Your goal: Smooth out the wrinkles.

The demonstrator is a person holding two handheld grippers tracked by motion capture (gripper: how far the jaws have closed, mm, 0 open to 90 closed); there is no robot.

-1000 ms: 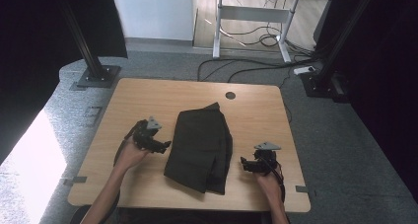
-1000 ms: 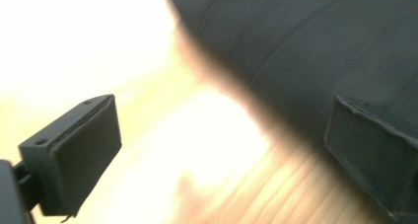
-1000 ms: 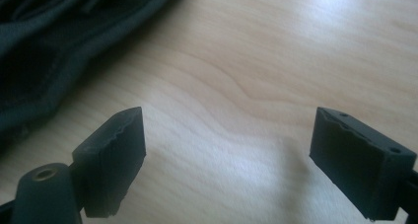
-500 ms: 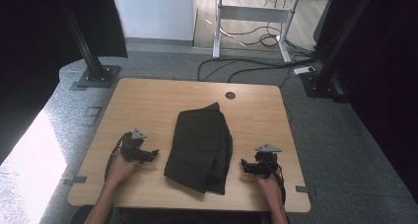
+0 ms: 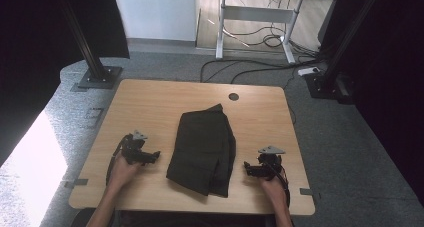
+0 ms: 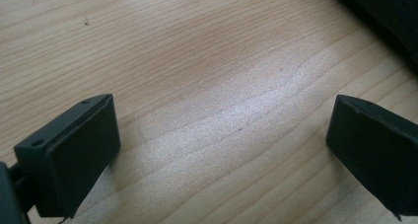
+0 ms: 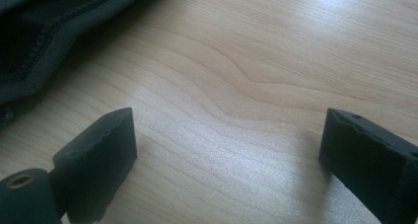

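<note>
A dark folded garment [image 5: 205, 149] lies in the middle of the wooden table [image 5: 150, 102]. My left gripper [image 5: 156, 156] rests low on the table just left of the garment, and its tips point at it. In the left gripper view it [image 6: 222, 150] is open over bare wood, with the garment's edge [image 6: 389, 12] at the top right. My right gripper [image 5: 246, 168] sits just right of the garment near the front edge. Its jaws [image 7: 226, 150] have just been opening, with only bare wood between them and the garment's stitched hem [image 7: 44, 36] at the upper left.
A round cable hole [image 5: 233, 96] sits near the table's far edge. Black stand bases [image 5: 97, 77] [image 5: 325, 84] flank the table on the grey carpet. A white-legged desk [image 5: 260, 17] with loose cables stands behind.
My left hand has drawn back from the garment, leftward and toward the front edge, and sunk to the tabletop. The right hand has stayed in place.
</note>
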